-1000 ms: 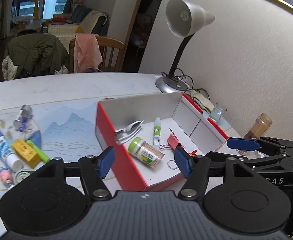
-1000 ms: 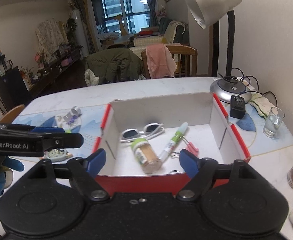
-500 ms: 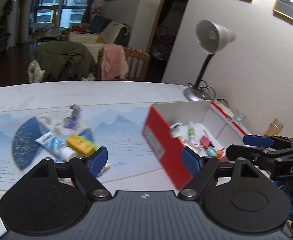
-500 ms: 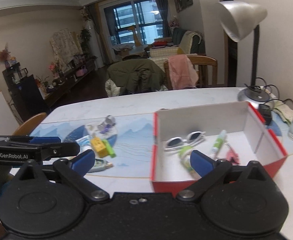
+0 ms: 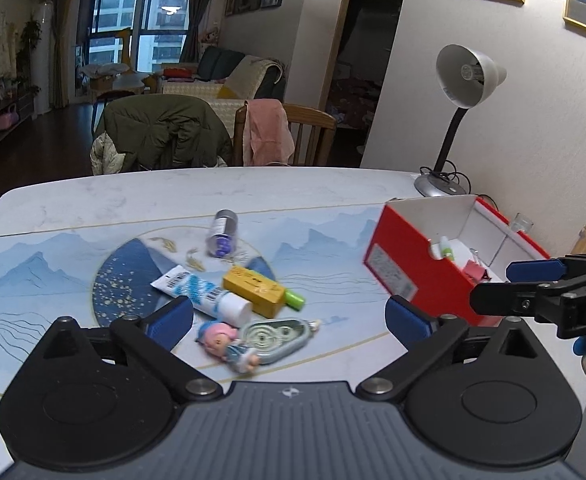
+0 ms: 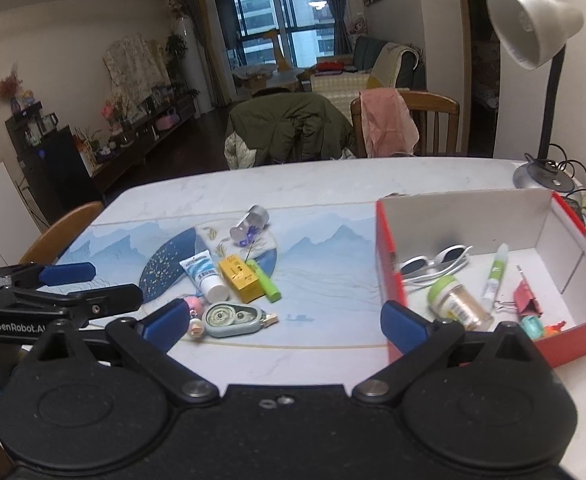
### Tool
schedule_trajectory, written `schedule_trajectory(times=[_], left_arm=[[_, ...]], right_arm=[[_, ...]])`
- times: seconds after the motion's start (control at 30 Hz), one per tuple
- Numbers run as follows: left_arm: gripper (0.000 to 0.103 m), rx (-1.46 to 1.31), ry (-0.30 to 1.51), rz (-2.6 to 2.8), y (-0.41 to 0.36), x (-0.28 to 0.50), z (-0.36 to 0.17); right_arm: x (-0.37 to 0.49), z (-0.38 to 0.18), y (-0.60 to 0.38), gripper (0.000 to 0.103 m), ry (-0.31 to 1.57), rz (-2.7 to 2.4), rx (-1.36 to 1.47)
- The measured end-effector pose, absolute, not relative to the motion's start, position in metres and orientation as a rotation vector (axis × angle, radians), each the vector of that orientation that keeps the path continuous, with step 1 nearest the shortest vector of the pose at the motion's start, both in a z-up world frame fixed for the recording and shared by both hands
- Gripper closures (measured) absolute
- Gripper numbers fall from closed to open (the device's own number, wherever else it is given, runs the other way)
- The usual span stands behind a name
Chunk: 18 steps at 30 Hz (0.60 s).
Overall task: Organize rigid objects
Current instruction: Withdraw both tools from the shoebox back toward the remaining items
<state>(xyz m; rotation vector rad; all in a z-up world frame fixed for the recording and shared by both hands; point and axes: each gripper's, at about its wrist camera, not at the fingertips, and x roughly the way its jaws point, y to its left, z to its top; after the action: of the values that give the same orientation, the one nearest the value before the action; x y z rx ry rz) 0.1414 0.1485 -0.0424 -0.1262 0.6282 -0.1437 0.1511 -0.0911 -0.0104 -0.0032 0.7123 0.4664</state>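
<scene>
- Left gripper: fingers opening wide, nothing held, above the tape dispenser.
- Right gripper: fingers spread wide, empty.
- Loose things lie left of the red box on the worktop.

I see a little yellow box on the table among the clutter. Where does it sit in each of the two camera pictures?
Left wrist view: the yellow box lies just left of centre, beyond the open left gripper.
Right wrist view: the yellow box lies left of centre, well left of the red box.
Shared landmark: the green marker lying against it.
</scene>
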Motion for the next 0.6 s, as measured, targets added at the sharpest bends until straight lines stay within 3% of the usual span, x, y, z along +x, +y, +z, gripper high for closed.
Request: schedule_trajectory(times=[0.6], left_arm=[[0.0,-0.133,0.76,-0.127,0.184,0.197,-0.116]], right_arm=[[0.194,-0.064,-0.016,0.006,0.779,0.683,-0.33]])
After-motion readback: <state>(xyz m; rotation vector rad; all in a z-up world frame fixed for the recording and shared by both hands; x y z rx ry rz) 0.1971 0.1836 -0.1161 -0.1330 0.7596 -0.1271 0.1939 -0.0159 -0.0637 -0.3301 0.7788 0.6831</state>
